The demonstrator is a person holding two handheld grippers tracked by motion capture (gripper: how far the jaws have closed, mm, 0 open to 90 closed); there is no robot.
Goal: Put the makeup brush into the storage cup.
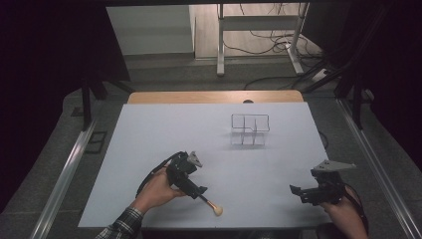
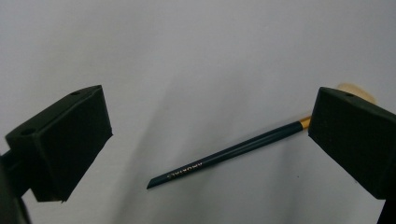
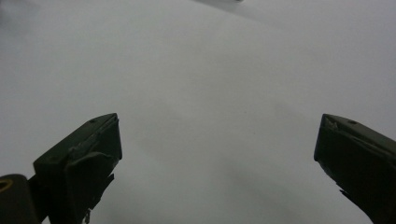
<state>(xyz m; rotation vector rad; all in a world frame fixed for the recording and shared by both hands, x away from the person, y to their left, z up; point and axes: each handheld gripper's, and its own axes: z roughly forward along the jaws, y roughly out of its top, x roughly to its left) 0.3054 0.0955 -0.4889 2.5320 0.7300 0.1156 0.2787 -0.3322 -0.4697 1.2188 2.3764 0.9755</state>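
The left tongs (image 1: 200, 191) hang low over a makeup brush (image 2: 224, 157) that lies flat on the desk (image 1: 149, 134), at about 6 o'clock on the white sheet, near the front edge. Their jaws stand wide, one to each side of the dark handle without touching it, which reads as lining up a grasp across the thin shaft rather than on the soft pale tuft (image 1: 217, 210) that points toward 4 o'clock. The handle's slanted tip lies free between the jaws, so closing there would likely catch it.

The right tongs (image 1: 297, 192) wait at about 4 o'clock, well apart from the brush, jaws also spread wide with nothing between them, probably kept out of the way.

A clear divided organizer (image 1: 250, 129) stands upright toward 1 o'clock; it looks like the likely home for the brush.

The surface is a plain white sheet over a wooden top. Beyond lie grey floor, a metal frame (image 1: 259, 30) and loose cables (image 1: 268, 42), with dark curtains at both sides.
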